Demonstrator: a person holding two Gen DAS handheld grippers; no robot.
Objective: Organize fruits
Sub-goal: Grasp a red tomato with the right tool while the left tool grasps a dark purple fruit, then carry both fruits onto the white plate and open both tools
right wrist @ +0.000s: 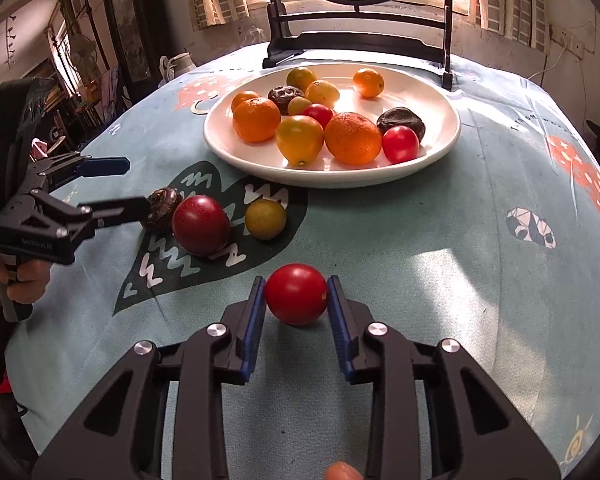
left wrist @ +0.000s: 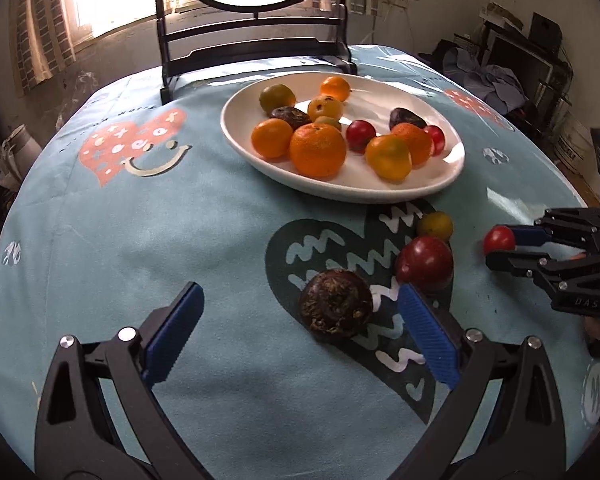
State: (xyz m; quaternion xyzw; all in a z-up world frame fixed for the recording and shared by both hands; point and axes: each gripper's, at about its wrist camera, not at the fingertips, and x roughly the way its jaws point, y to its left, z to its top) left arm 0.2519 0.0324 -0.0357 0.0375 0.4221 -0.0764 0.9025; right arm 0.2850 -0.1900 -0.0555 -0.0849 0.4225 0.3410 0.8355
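Short of the white plate [right wrist: 440, 152], the right gripper [right wrist: 296, 300] clasps a red tomato [right wrist: 296, 294] for transfer, while the left gripper [left wrist: 300, 324] spreads wide around a dark fruit [left wrist: 336, 309].

A: Where did each camera sit?

B: Each looked forward along its own fingers, low over the tablecloth [left wrist: 148, 240], angled toward the white plate [left wrist: 456, 160].

A: What was shared?

B: Both views held the plate and the standing screen [right wrist: 360, 24]; each also caught the opposite gripper.
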